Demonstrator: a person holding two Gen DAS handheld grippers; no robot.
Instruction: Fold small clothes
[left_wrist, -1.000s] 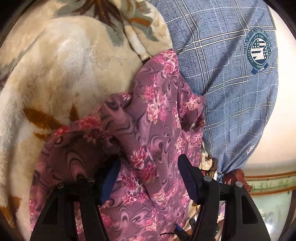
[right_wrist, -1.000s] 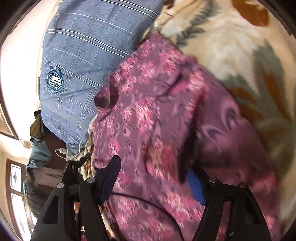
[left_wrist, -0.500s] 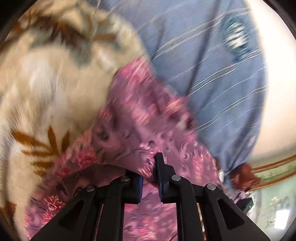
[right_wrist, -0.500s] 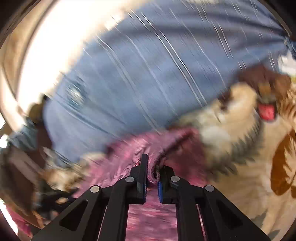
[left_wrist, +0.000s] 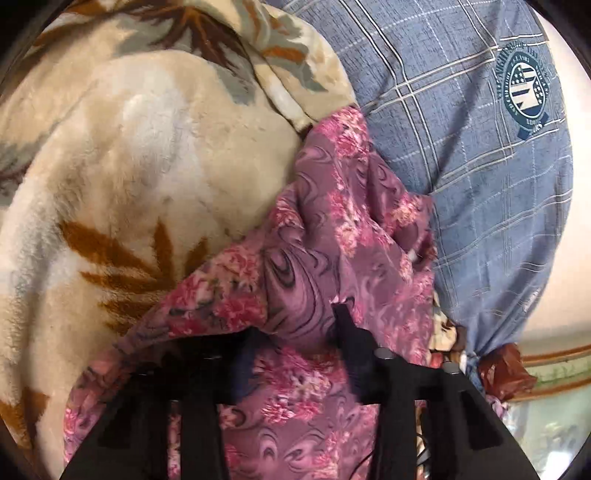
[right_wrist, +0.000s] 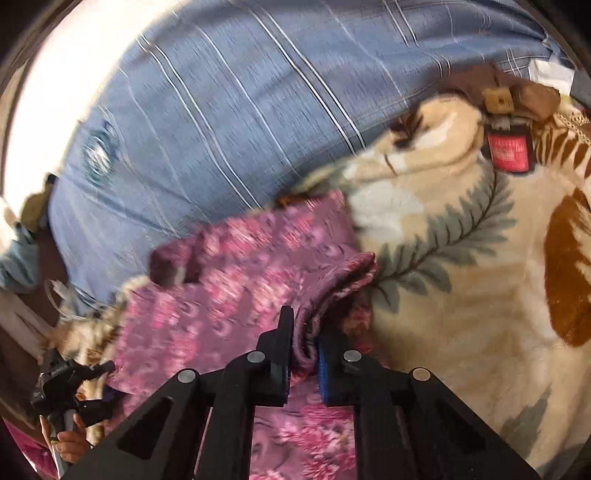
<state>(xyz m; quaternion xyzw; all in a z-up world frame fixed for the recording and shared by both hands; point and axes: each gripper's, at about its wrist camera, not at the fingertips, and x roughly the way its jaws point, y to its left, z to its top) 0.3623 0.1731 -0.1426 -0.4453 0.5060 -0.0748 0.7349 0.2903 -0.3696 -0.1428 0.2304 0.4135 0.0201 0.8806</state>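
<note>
A pink and purple floral garment (left_wrist: 332, 229) lies crumpled on a cream leaf-patterned blanket (left_wrist: 129, 166). My left gripper (left_wrist: 295, 325) has its jaws opening. The cloth bulges between them and drapes over the left finger, hiding it, and only the right fingertip (left_wrist: 345, 321) shows. In the right wrist view the garment (right_wrist: 240, 266) has a raised fold. My right gripper (right_wrist: 304, 328) pinches that fold's edge between its pads, and its jaws are just starting to ease apart.
A blue checked fabric with a round badge (left_wrist: 480, 184) lies behind the garment, also seen blurred as blue fabric (right_wrist: 221, 110). A red labelled item (right_wrist: 508, 151) sits at the blanket's far edge. A hand (right_wrist: 66, 443) holds a black tool at lower left.
Both grippers went from open to closed on the garment. The left jaws have since parted again. The right gripper swung across and holds a lifted fold.
</note>
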